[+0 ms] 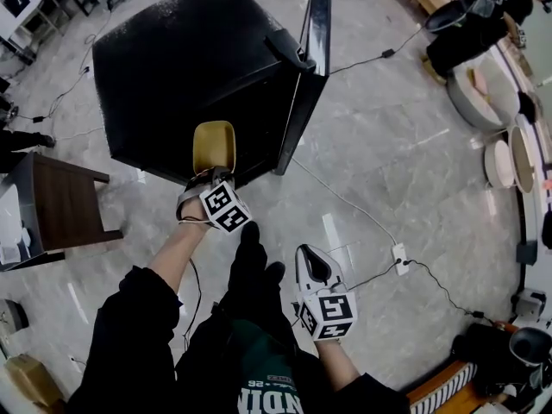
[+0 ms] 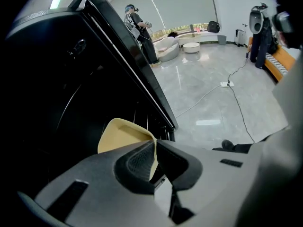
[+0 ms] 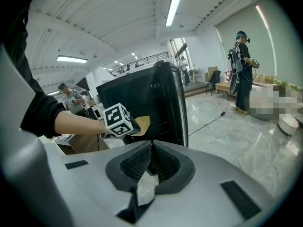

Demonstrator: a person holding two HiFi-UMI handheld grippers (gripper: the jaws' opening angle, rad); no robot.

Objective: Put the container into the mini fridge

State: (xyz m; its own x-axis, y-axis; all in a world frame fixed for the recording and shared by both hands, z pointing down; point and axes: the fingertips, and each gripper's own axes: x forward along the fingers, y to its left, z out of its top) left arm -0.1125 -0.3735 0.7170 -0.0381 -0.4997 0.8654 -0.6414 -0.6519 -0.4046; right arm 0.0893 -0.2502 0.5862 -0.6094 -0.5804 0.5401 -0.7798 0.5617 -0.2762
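Observation:
A tan container [image 1: 214, 145] is held at the open front of the black mini fridge [image 1: 190, 59]. My left gripper [image 1: 214, 174] is shut on its near rim. In the left gripper view the jaws [image 2: 155, 149] pinch the container [image 2: 120, 134] by its edge, with the dark fridge interior [image 2: 57, 103] just beyond. The fridge door [image 1: 316, 50] stands open to the right. My right gripper [image 1: 309, 261] hangs lower and nearer to me, shut with nothing in it. From the right gripper view [image 3: 152, 148] I see the container [image 3: 142, 122] in front of the fridge [image 3: 142, 96].
A brown wooden side table [image 1: 60, 201] stands left of the fridge. A cable with a power strip [image 1: 399, 253] runs across the marble floor on the right. White round furniture [image 1: 500, 158] lines the far right. A person [image 3: 242, 70] stands in the background.

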